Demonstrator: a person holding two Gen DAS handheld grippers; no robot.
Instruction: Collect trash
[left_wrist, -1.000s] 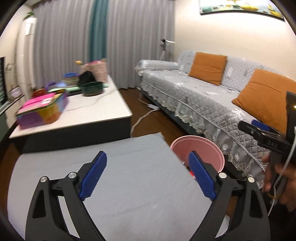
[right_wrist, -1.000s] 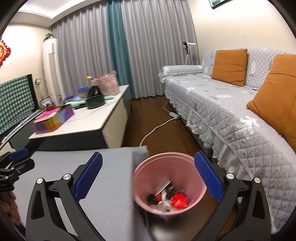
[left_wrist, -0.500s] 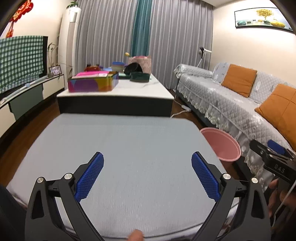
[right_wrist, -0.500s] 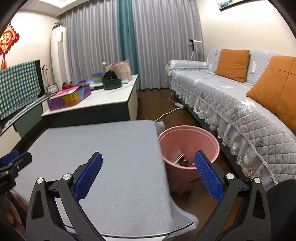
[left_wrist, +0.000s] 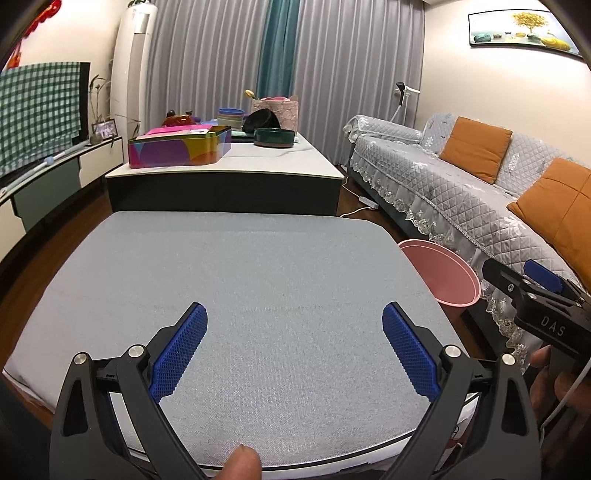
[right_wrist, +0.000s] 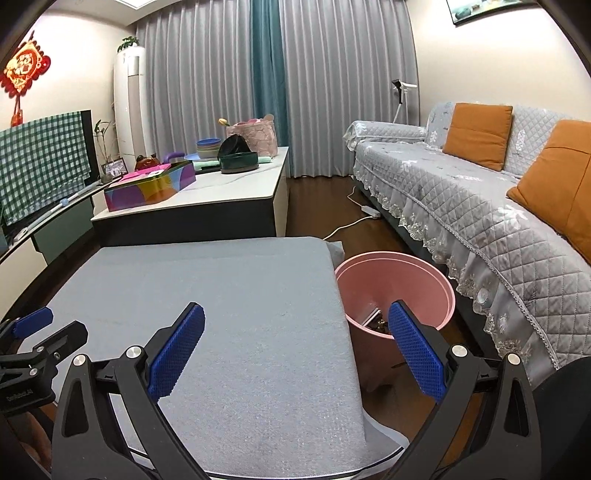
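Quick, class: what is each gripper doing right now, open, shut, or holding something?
Left gripper: open, nothing between its pads, above the grey mat.
Right gripper: open, holding nothing, by the pink bin.

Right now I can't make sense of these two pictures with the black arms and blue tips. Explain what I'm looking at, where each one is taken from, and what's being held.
There is no robot here. A person holds a hand-operated two-finger clamp in each hand, and a wide-angle camera on each clamp looks forward along its fingers. The black arms with blue pads are those fingers.

One picture is from the left gripper, the other from the right gripper. Each also catches the other clamp at its edge.

Both stand open with nothing between the pads; the left one's jaws have just been opening.

Below them is a table under a grey cloth, with no trash showing on it. Beside it, on the floor by the sofa, stands a pink bin with a few scraps at the bottom. Behind is a white coffee table with a colourful tin and bowls.
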